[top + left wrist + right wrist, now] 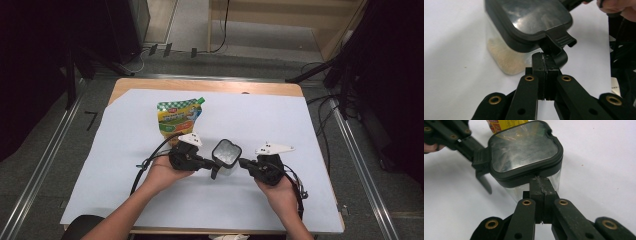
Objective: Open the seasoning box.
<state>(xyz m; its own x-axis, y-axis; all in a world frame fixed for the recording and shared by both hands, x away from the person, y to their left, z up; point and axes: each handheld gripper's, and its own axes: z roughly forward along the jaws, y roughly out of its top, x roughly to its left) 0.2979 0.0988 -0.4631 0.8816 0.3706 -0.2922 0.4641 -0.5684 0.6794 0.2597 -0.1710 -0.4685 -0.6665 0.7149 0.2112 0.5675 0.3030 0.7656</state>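
Observation:
A clear square container (226, 152) with a black lid (524, 147) stands on the white sheet between my two grippers. Pale granules (504, 58) lie in its bottom. The lid's black latch (559, 40) sticks out on the left gripper's side, its clip hanging down. My left gripper (546, 58) is shut, its tips right at that latch (482, 161), under the flap. My right gripper (541, 182) is shut too, its tips pressed against the lid's rim on the opposite side. In the high view the left gripper (212, 162) and right gripper (243, 162) flank the container.
A yellow and green spouted pouch (179, 120) lies flat behind the container, toward the table's far left. The white sheet (300, 120) covers most of the wooden table. Cables trail from both grippers toward the near edge.

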